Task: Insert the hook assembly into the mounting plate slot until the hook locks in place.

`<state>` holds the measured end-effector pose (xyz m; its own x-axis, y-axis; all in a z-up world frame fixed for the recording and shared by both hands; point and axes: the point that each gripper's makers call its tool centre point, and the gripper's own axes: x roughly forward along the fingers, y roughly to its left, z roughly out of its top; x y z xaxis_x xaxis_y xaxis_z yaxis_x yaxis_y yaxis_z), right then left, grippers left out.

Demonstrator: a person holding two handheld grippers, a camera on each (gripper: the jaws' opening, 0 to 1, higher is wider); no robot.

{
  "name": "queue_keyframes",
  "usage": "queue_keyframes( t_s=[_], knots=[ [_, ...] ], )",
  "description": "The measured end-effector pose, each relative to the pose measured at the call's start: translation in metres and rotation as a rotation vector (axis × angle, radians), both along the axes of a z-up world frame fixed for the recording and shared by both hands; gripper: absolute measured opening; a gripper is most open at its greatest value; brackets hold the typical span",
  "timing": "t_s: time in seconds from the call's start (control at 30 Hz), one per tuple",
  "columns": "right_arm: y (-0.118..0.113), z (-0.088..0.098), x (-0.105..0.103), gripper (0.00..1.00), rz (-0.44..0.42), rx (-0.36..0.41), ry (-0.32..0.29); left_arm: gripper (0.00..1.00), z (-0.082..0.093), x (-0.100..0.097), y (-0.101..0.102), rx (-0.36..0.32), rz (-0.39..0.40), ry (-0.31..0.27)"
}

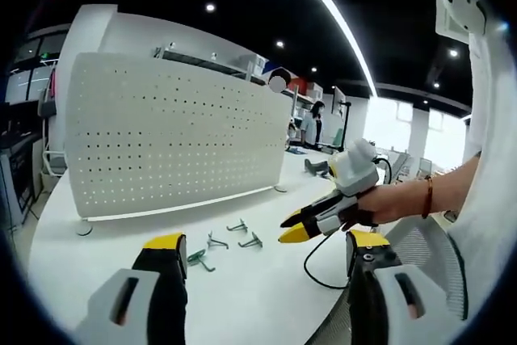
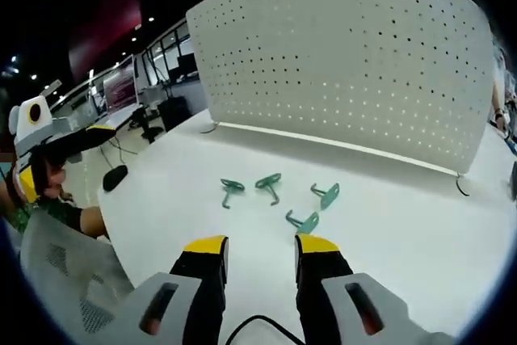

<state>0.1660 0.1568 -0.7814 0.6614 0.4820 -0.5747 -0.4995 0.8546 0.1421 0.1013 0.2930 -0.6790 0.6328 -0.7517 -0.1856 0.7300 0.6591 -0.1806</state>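
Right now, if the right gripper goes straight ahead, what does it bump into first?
Probably the nearest green hook, lying on the white table just beyond the open right gripper. The pegboard stands farther behind; depth is uncertain.

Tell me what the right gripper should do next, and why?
Probably ease forward and down onto the nearest hook. The right gripper is open and empty, that hook lies just ahead of its right jaw on the table, and none sits in the pegboard yet.
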Motion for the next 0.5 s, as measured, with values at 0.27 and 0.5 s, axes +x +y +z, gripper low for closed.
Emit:
queue_keyframes(
  t_s=[0.27,0.5],
  knots=[
    [-0.001,-0.012,0.007,0.32,0.006,-0.016,0.025,0.83,-0.001,0.001,0.0,0.007,0.003,0.002],
    [-0.005,-0.02,0.018,0.3,-0.011,-0.032,0.051,0.83,-0.003,0.001,0.001,0.006,0.011,0.008]
  ],
)
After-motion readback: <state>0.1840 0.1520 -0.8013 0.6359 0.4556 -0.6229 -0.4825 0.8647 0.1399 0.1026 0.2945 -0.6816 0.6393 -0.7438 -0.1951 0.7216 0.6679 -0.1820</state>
